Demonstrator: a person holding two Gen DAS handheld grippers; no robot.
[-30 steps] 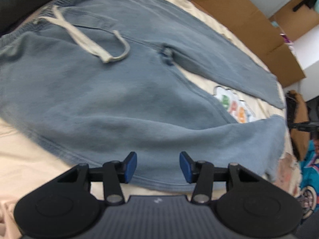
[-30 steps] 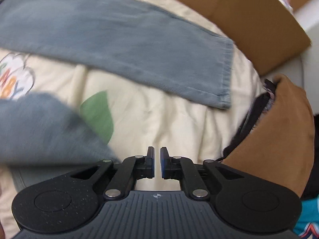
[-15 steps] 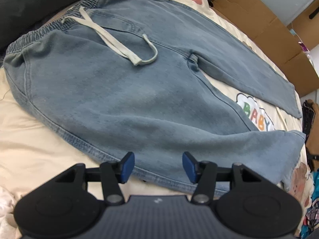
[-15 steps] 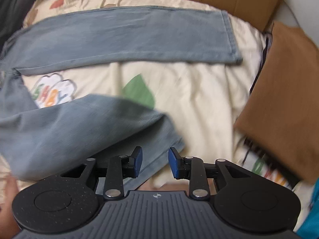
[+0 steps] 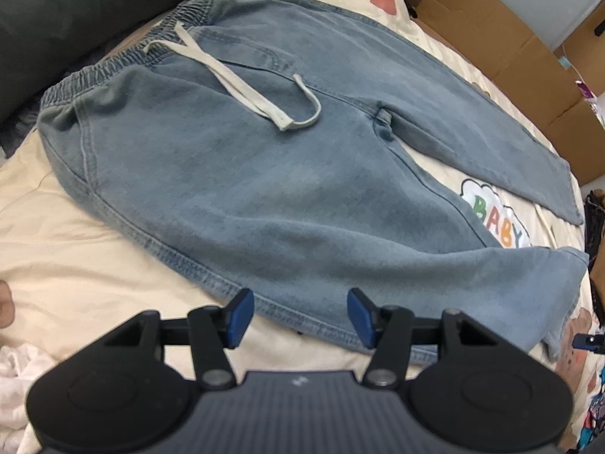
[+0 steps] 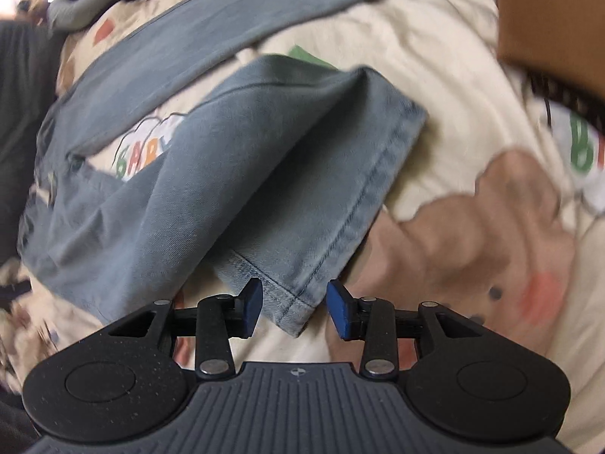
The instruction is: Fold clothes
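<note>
Light blue denim trousers (image 5: 264,174) with an elastic waist and a white drawstring (image 5: 242,83) lie spread flat on a cream printed bedsheet (image 5: 75,249). My left gripper (image 5: 297,316) is open, hovering just off the outer seam of the near leg. In the right wrist view the near leg's hem (image 6: 340,204) lies rumpled, with its corner between the open jaws of my right gripper (image 6: 293,308). The far leg (image 6: 234,19) lies straight behind it.
Cardboard boxes (image 5: 503,41) stand along the far side of the bed. A dark cushion or blanket (image 5: 56,19) lies beyond the waistband. A brown item (image 6: 548,11) sits at the right edge. White cloth (image 5: 15,378) lies at the near left.
My right gripper has opened from shut and moved down to the hem corner of the near leg. My left gripper has pulled back from over the leg to its outer seam.
</note>
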